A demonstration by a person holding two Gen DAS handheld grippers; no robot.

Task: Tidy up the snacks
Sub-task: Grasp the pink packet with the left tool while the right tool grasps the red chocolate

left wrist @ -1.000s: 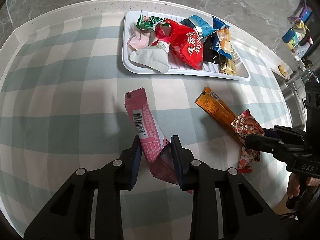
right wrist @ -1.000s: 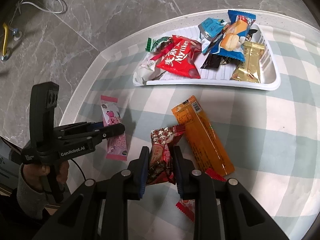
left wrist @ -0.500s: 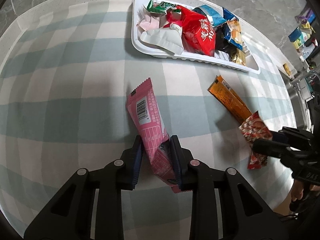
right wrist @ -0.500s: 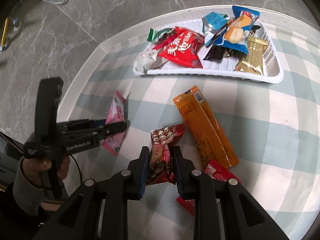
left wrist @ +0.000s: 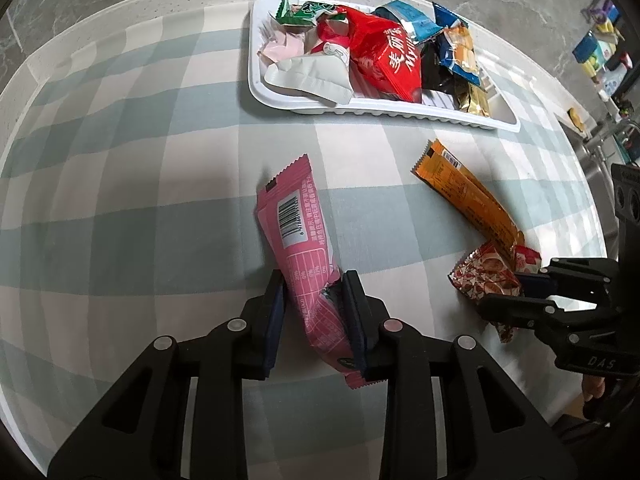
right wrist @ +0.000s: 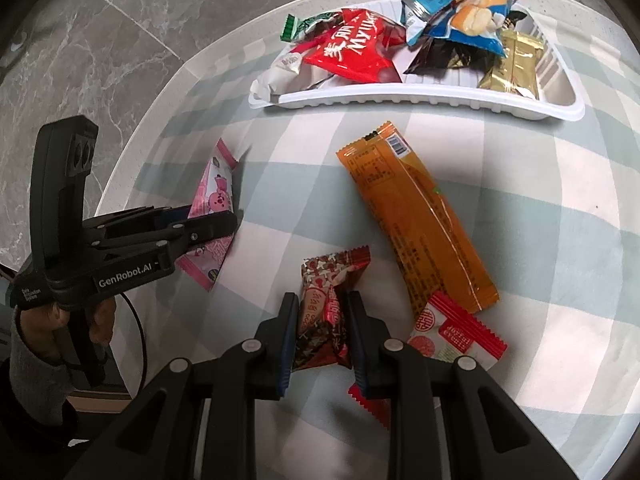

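Since a second ago the left gripper [left wrist: 314, 304] is keeping its clamp on the pink bar [left wrist: 298, 240], but the bar's free end has swung: it was leaning up and to the left in the left wrist view, and it is now leaning up with only a slight tilt left. The jaws have been easing open a touch in the last half second, with the bar between them and the pads pressing its sides. The tray [left wrist: 256, 92] is sitting a little further right in that view than before.

The right gripper [right wrist: 322, 324] is clamping the dark red packet [right wrist: 326, 300] as before, jaws narrow, and has come lower: the orange bar [right wrist: 416, 220] and the red-and-white packet [right wrist: 456, 334] are looming larger in its view.

The pink bar's long axis is running away from the left gripper toward the tray, barcode side up, serrated end far from the jaws. It is over the checked cloth [left wrist: 120, 200], well short of the tray. The dark red packet's long axis is running along the right gripper's fingers, top end tipped right, just beside the orange bar's near end.
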